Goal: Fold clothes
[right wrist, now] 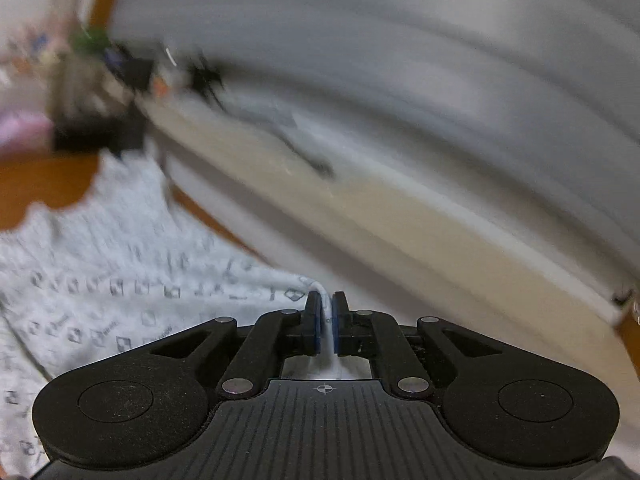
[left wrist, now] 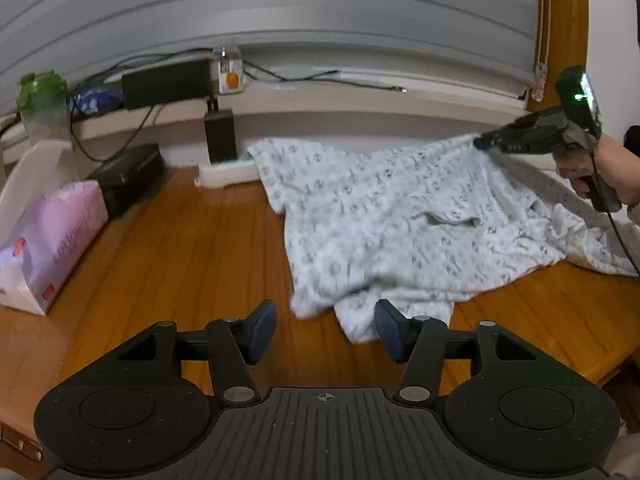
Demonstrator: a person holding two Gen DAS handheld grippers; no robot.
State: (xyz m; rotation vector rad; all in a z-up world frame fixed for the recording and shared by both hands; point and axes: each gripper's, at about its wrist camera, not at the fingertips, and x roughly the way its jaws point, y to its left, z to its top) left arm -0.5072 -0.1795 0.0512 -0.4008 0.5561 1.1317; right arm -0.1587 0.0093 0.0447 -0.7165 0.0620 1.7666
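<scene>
A white garment with a small grey print lies spread and rumpled on the wooden table. My left gripper is open and empty, just above the table at the garment's near hem. My right gripper is shut on an edge of the garment and holds it lifted. It also shows in the left wrist view at the far right, pulling the cloth's far corner up. The right wrist view is blurred by motion.
A pink tissue box stands at the left. Behind it are a black box, a green-lidded bottle, black adapters and cables on the ledge, and a white power strip. The table's edge runs at the right.
</scene>
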